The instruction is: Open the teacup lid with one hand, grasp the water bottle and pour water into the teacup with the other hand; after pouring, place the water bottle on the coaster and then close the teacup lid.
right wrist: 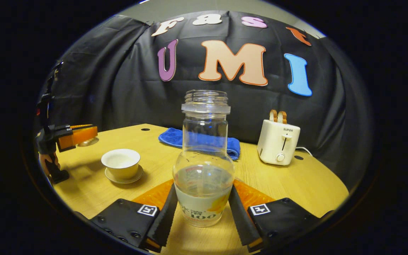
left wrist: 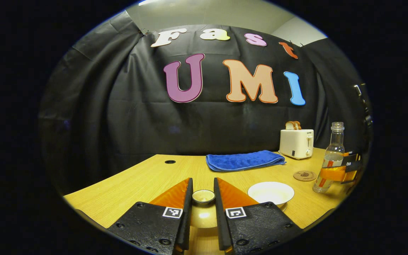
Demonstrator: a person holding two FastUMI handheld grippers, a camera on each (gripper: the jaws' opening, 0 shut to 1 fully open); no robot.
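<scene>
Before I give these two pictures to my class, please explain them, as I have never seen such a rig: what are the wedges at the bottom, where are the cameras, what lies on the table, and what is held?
There is no robot: a person holds a two-finger tool in each hand, and a camera rides on each, looking along its fingers, the wedges at the bottom. In the left gripper view, the left tool pinches the teacup lid by its knob. In the right gripper view, the right tool clamps the open water bottle, partly filled. On the wooden table stand the uncovered teacup on a saucer, a coaster, a blue towel and a toaster.
</scene>
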